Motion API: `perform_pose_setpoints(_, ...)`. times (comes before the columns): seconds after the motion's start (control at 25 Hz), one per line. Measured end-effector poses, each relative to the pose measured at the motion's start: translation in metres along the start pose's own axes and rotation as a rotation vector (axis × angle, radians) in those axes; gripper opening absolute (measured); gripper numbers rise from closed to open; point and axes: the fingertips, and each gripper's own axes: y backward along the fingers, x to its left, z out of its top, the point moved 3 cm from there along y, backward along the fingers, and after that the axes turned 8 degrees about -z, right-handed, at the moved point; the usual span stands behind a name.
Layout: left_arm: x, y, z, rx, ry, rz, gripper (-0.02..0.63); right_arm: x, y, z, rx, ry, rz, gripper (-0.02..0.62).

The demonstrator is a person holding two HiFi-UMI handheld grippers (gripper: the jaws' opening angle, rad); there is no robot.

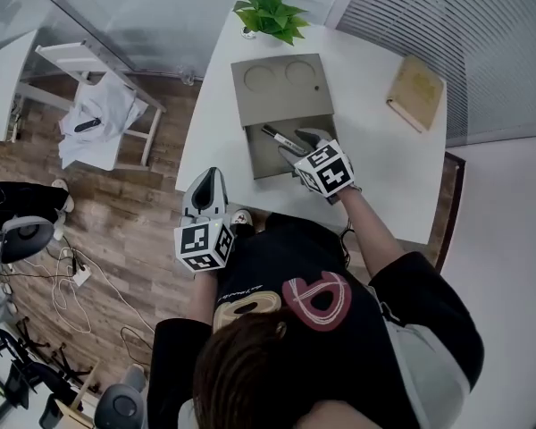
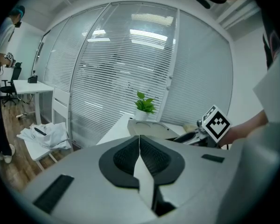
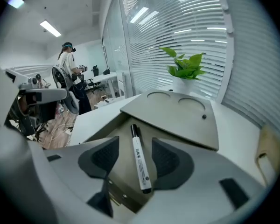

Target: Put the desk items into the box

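Here, at far left, on the wooden floor (image 1: 143,239) beside the white counter (image 1: 375,164), a white chair (image 1: 71,56) carries a crumpled white cloth (image 1: 103,105). A small dark object lies on the cloth, and I cannot identify it.

Next, my left gripper (image 1: 209,175) hangs at the counter's near left corner, well apart from the box. The left gripper view shows its two pads pressed together with nothing between them.

At centre, the grey-brown box (image 1: 261,164) sits on the counter. Its lid (image 1: 281,92) covers only the far part, so the near part of the compartment is uncovered. The lid bears two round recesses and a small dark dot near one corner. Behind the box, at the counter's far edge, stands a potted green plant (image 1: 270,12).

Inside the uncovered compartment lies the white marker pen (image 1: 280,137), flat on the box floor, with its black cap toward the lid.

My right gripper (image 1: 297,148) reaches into that compartment, directly over the pen. In the right gripper view its jaws stand wide, with one pad on each side of the pen and neither pressing on it.

At far right, a tan book (image 1: 416,90) lies flat on the counter, well apart from the box and from both grippers.
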Motion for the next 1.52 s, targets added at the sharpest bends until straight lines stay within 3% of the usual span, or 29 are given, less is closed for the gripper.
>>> perform_pose_setpoints(0.32,-0.01,-0.011,0.007,-0.008,-0.017,-0.076,0.02,-0.008,0.027,0.008,-0.115,-0.141,-0.06,0.226)
perform_pose_setpoints(0.76,-0.036,-0.025,0.017,-0.013,-0.041,-0.219,0.02,-0.022,0.072,0.012,-0.27,-0.298,-0.248,0.218)
perform_pose_setpoints(1.16,-0.063,-0.033,0.014,0.003,-0.075,-0.345,0.02,-0.009,0.108,-0.016,-0.33,-0.346,-0.416,0.167)
perform_pose_setpoints(1.52,-0.087,-0.036,0.003,0.039,-0.098,-0.441,0.02,0.007,0.129,-0.044,-0.335,-0.421,-0.473,0.104)
